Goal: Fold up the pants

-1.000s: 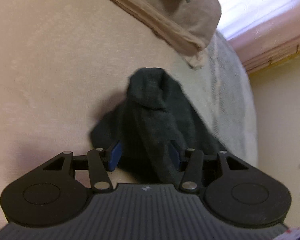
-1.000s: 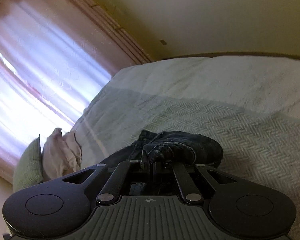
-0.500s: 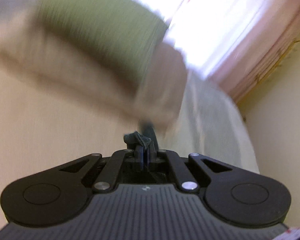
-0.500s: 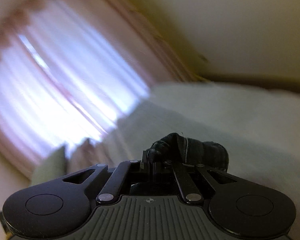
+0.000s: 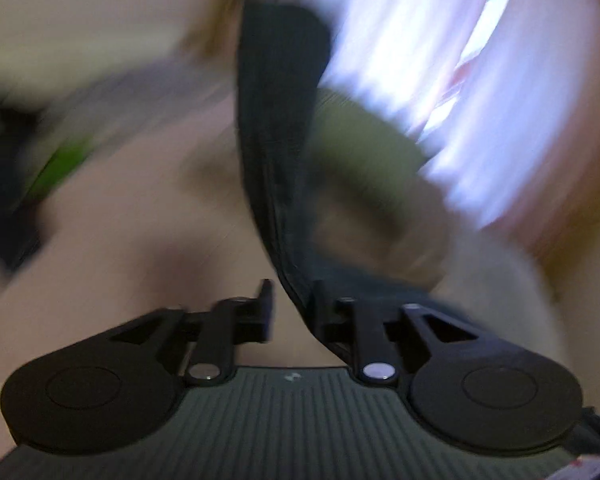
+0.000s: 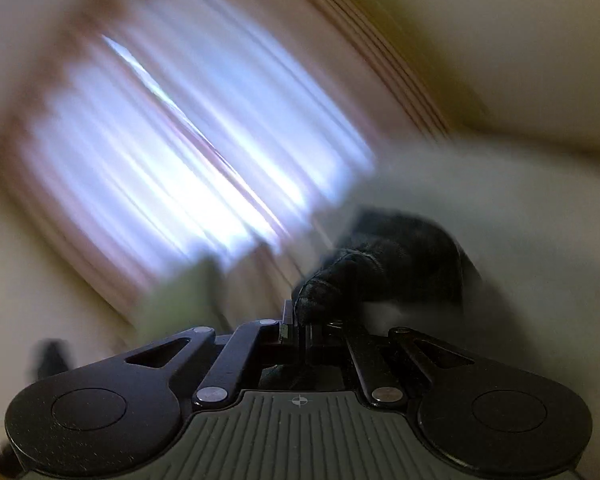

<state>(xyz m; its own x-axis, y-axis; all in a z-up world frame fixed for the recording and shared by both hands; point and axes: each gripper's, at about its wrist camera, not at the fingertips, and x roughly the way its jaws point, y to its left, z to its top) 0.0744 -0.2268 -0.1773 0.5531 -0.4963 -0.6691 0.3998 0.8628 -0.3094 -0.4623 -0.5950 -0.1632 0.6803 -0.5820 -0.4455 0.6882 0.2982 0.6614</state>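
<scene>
The dark pants [image 5: 278, 128] show in the left wrist view as a long strip that rises from my right-hand finger toward the top of the frame. My left gripper [image 5: 294, 306] is open. The cloth lies against one finger [image 5: 324, 312] and bare background shows in the gap beside the other. In the right wrist view my right gripper [image 6: 302, 322] is shut on a bunched fold of the pants [image 6: 384, 264], which bulges just past the fingertips. Both views are heavily motion-blurred.
A bright curtained window [image 6: 204, 148] fills the background, with a green pillow [image 5: 364, 140] and a beige one below it. The pale bedspread [image 6: 520, 240] lies behind the pants. A dark blurred object [image 5: 8, 184] sits at the far left.
The left gripper closed on the pants half a second ago and its fingers have now parted. Both cameras have swung up toward the window, and the pants now hang stretched out as a long strip.
</scene>
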